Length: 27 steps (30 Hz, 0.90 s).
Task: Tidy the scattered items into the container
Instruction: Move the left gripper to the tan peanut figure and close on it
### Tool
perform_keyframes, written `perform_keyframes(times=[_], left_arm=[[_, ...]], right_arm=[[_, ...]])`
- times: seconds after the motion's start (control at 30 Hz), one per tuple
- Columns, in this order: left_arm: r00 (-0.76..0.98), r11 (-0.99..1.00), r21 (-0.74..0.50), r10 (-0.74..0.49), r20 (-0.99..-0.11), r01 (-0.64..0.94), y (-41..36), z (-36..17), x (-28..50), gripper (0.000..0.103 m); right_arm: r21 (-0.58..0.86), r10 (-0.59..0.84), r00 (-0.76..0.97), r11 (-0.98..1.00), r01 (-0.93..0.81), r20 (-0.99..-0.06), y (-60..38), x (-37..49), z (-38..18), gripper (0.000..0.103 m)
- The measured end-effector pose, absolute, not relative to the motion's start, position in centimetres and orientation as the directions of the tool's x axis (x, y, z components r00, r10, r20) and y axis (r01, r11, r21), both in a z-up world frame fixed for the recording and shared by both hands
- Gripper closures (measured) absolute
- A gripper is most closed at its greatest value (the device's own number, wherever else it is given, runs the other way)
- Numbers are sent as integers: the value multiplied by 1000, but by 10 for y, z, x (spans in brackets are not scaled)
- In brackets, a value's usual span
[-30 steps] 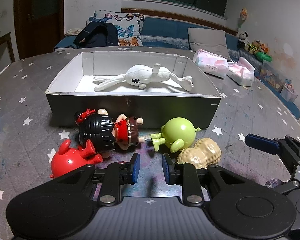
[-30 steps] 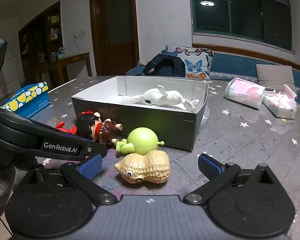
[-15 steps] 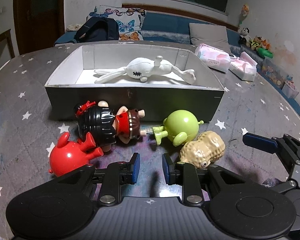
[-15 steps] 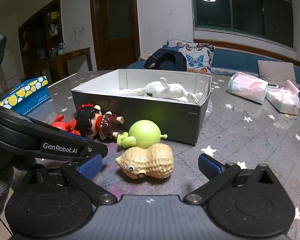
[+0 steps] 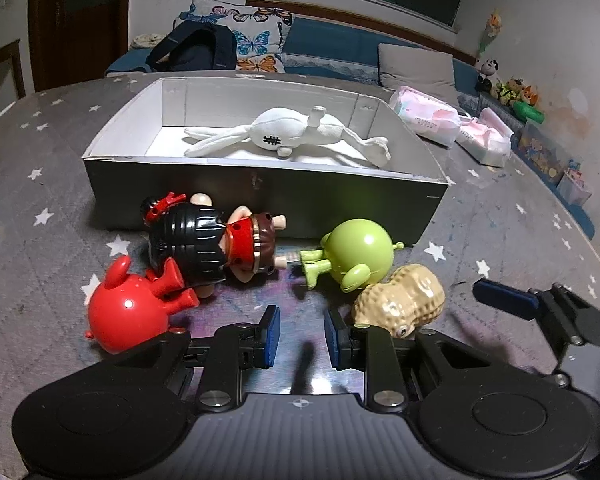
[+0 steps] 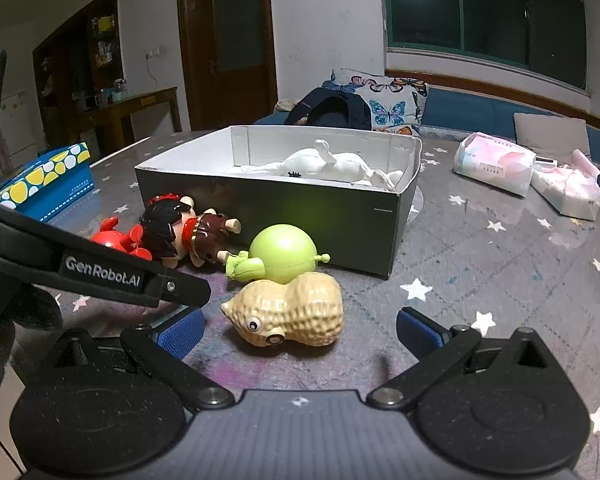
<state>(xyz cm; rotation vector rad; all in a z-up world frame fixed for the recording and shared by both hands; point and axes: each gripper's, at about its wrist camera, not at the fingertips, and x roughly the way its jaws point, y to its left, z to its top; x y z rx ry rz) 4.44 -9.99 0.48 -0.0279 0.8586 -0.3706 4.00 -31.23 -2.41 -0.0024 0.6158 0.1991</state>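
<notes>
I see the peanut toy lying long-axis crosswise on the tabletop just ahead of my right gripper, jaws wide apart, empty, nearer than the part-open empty left gripper; box beyond.

A grey table printed with white stars is seen in a dim room. Two pink-and-white tissue packs are laid on it side by side, and a blue box with yellow and white spots is set near its other edge. Behind, a butterfly-patterned cushion and a dark backpack are seen on a blue sofa.
</notes>
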Motion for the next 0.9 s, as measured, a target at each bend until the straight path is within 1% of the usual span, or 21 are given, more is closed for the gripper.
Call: perform_keyframes(times=[0.17,0.27,0.43,0.47,0.53,0.67,0.9], left_arm=[[579,919,-211,-376,-724,334,-103,7,45,76],[575,912,-226,-393,-718,342,-105,8,46,76],[549,889,-272,-444,-708,367,-105,10,50,76],[543,885,-281,-453,-707,372,-106,9,51,74],[530,878,-291,-465,-709,380,-107,8,53,73],[522,869,-307,-482,-704,389,-107,8,57,73],[483,838,-350,-532,-696,418,-110,10,59,73]], right_arm=[[57,187,800,980,-189,-570,-311,42,-25,1],[58,192,799,979,-194,-570,-310,43,-25,5],[63,203,793,977,-205,-575,-308,46,-28,8],[66,208,792,976,-208,-575,-308,46,-29,10],[67,212,790,975,-212,-575,-308,47,-30,11],[70,215,793,974,-214,-570,-308,47,-31,17],[69,221,795,973,-222,-565,-308,49,-31,21]])
